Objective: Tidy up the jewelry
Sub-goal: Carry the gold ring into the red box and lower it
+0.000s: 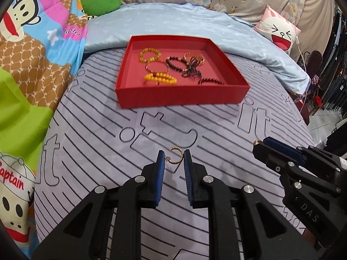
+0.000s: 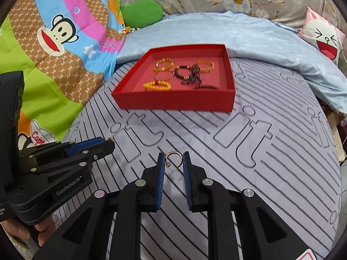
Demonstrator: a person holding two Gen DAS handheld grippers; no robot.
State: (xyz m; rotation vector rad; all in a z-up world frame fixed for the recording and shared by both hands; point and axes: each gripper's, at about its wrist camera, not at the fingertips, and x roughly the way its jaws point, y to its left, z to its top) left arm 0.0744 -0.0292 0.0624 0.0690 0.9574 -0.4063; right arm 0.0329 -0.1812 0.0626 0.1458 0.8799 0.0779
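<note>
Nearest each camera, 1 small gold hoop earring sits pinched between narrow blue pads: left claw (image 1: 174,159) holds the left earring (image 1: 173,156), right claw (image 2: 174,160) holds the right earring (image 2: 172,160), both above the striped bedsheet (image 2: 271,162). Judgement: carry level and slowly, grip unchanged, since each pinch looks slight; release low over the tray floor. Farther off, the red tray (image 1: 182,96) rests on the bed with about 6 bead bracelets (image 1: 160,78) inside. Contact between pads and hoops is hard to confirm; the tangled dark bracelets cannot be counted surely.
</note>
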